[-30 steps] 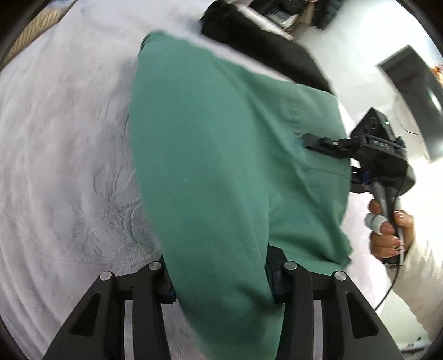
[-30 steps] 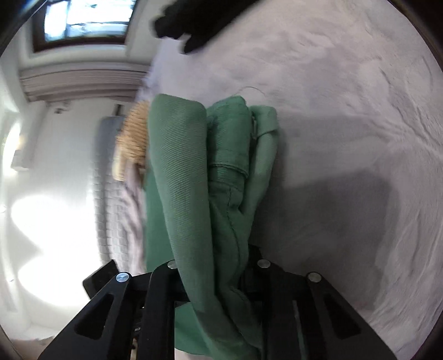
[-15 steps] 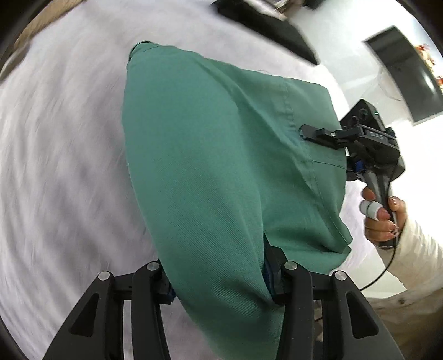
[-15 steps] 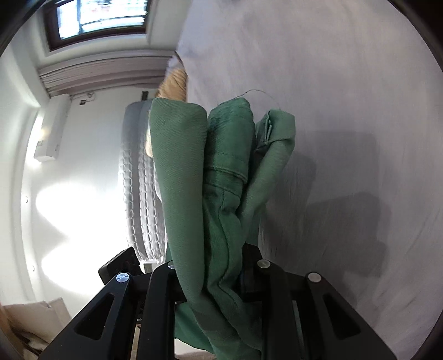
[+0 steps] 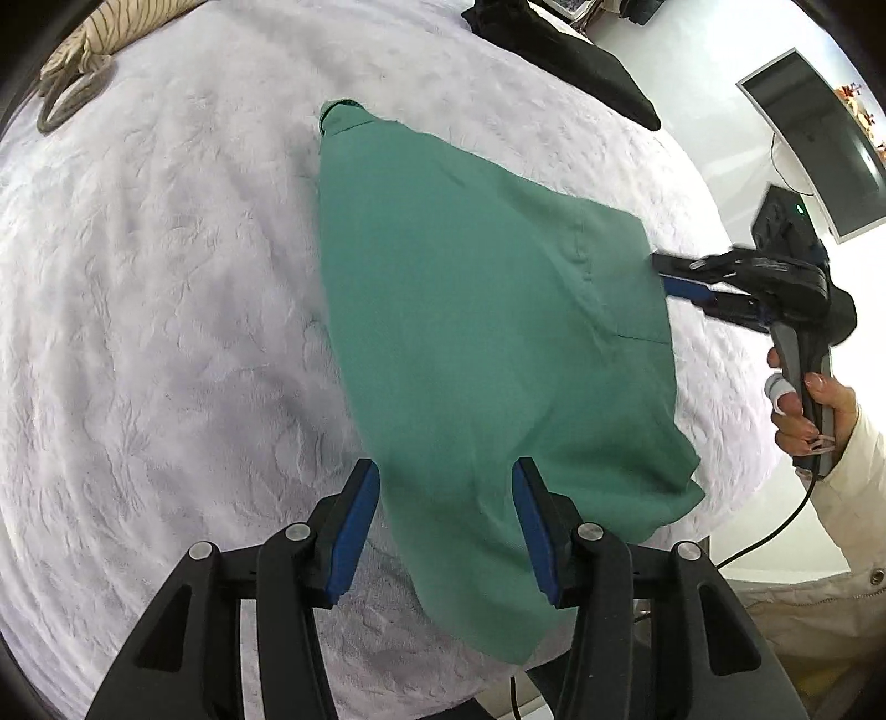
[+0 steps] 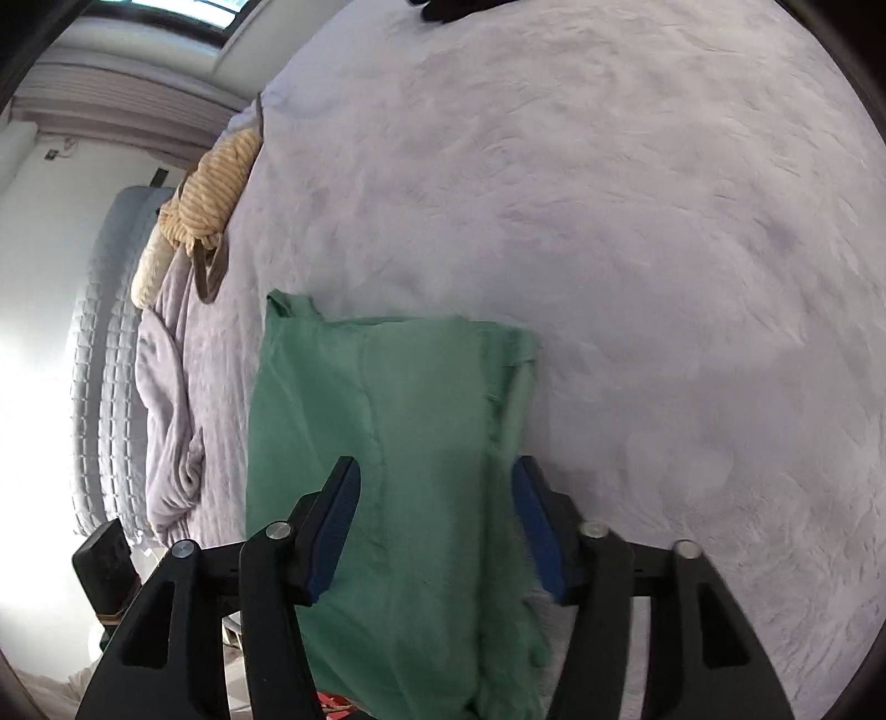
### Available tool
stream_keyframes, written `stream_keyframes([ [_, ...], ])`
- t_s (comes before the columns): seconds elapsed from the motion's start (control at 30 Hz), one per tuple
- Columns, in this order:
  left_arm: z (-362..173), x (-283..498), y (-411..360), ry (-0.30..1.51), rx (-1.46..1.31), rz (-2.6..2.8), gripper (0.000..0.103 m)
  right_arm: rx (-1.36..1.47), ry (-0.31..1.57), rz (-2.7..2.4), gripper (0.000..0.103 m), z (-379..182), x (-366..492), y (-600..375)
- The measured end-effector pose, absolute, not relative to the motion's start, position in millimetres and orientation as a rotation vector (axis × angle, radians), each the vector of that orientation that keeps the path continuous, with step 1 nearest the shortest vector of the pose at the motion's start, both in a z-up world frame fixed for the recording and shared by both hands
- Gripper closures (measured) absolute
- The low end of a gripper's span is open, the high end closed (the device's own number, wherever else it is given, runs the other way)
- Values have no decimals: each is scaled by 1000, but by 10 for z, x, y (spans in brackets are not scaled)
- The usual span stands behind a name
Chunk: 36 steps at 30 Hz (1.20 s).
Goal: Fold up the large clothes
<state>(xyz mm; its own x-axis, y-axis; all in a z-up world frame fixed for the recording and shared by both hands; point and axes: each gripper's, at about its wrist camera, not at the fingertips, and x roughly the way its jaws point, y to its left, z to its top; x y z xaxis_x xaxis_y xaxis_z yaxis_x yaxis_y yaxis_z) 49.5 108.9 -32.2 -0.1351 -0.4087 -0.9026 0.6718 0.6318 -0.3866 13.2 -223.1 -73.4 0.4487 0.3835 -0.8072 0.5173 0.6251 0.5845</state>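
Note:
A folded green garment (image 5: 476,310) lies flat on the white bed cover (image 5: 166,332); it also shows in the right wrist view (image 6: 398,471). My left gripper (image 5: 446,498) is open, its blue-padded fingers on either side of the garment's near edge without gripping it. My right gripper (image 6: 434,498) is open too, its fingers astride the garment's side edge. In the left wrist view the right gripper (image 5: 673,274) sits at the garment's right edge, held by a hand (image 5: 803,410).
A black garment (image 5: 559,50) lies at the bed's far edge. A striped beige cloth (image 5: 105,33) lies at the far left corner; it also shows in the right wrist view (image 6: 216,183). A monitor (image 5: 814,138) stands off the bed to the right. A crumpled lilac blanket (image 6: 171,399) hangs at the bed's edge.
Both grippers have opened and let go of the green garment. It was held up bunched in the air; now it lies flat on the bed.

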Motion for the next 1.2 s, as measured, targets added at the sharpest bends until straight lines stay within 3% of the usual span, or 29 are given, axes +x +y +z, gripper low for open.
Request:
stream_keyframes([
  [0.03, -365, 493, 1083, 1428, 251, -942, 52, 880, 1177, -128, 97, -780, 151, -2215],
  [0.17, -633, 278, 784, 1437, 313, -939, 52, 820, 1237, -171, 97, -1176, 189, -2253],
  [0.23, -695, 183, 782, 1436, 332, -933, 45, 869, 1238, -163, 98, -1376, 200, -2317],
  [0.3, -717, 124, 763, 1433, 348, -926, 44, 879, 1234, -156, 100, -1437, 198, -2334],
  [0.6, -436, 131, 713, 1380, 378, -895, 44, 853, 1214, -155, 91, -713, -226, -2197],
  [0.7, -579, 62, 738, 1405, 441, -913, 44, 813, 1234, -75, 91, -512, -414, -1892],
  [0.77, -769, -53, 743, 1379, 522, -897, 38, 789, 1272, -30, 91, -477, -516, -1682],
  [0.87, -863, -83, 886, 1347, 494, -851, 22, 730, 1367, -13, 91, -580, -726, -1370],
  [1.2, -886, 29, 983, 1468, 386, -764, 21, 787, 1503, -142, 94, -1287, -1058, -1318],
])
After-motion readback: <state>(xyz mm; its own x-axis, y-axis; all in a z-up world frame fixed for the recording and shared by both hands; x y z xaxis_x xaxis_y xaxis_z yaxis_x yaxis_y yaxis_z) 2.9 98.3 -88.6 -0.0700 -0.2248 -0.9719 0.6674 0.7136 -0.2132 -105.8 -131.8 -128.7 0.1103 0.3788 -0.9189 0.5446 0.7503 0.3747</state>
